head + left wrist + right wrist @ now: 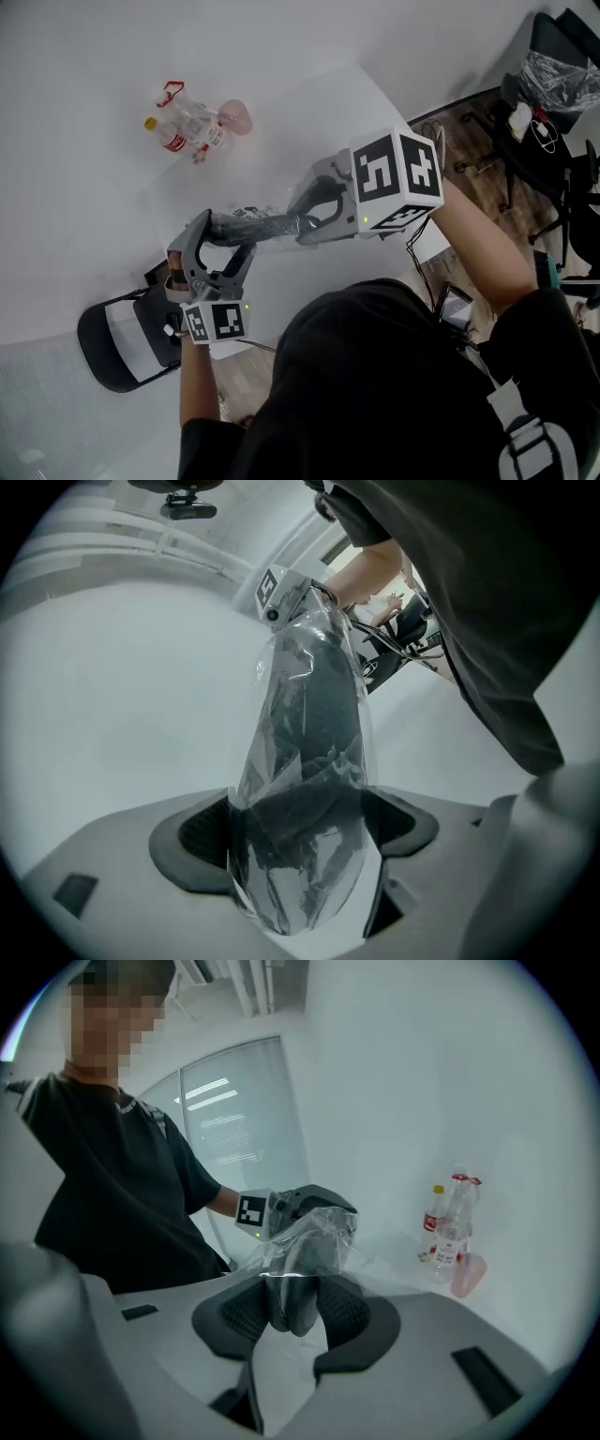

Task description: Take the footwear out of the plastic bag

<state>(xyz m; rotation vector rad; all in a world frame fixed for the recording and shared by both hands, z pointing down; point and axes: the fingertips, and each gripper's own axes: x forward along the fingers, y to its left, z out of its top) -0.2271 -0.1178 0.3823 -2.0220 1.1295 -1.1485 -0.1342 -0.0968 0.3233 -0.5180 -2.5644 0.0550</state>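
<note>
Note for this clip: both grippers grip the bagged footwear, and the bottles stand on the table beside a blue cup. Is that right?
No: the cup is pink, not blue, as the head view shows. The rest holds: the left gripper and the right gripper each grip an end of the plastic bag with the footwear inside, and the bottles stand on the table beside the cup.
</note>
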